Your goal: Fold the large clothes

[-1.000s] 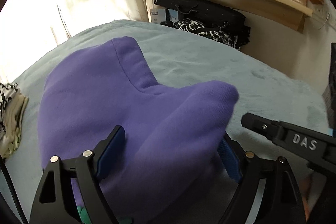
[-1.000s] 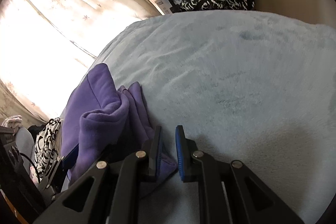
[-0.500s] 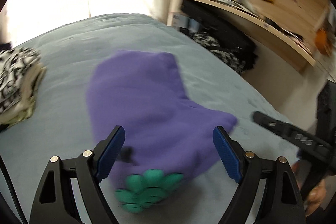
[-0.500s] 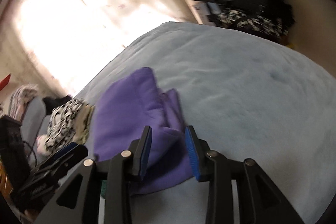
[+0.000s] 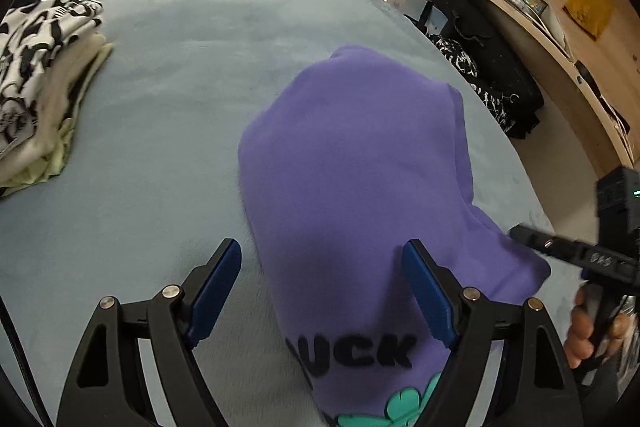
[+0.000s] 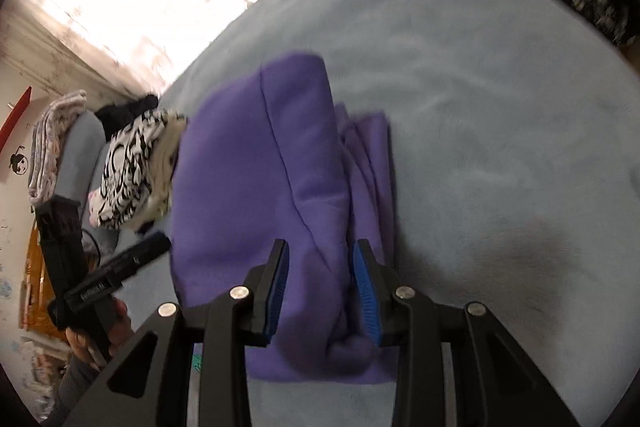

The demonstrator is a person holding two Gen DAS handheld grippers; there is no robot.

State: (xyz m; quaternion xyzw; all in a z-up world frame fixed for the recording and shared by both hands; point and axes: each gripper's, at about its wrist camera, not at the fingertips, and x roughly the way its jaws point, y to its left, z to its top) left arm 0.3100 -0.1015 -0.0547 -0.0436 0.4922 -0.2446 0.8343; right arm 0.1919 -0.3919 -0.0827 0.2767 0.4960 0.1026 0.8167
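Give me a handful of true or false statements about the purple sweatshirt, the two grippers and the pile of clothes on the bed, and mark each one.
1. The left gripper has its jaws wide apart. True.
2. The purple sweatshirt hangs in the air above the bed. False: it lies folded on the bed.
3. A stack of folded clothes with a black and white patterned piece on top sits apart from the sweatshirt. True.
4. The right gripper is clamped shut on the sweatshirt. False: its jaws are open, with purple fabric between them.
5. The sweatshirt is plain, with no print. False: dark letters and a green clover shape show near its close edge.
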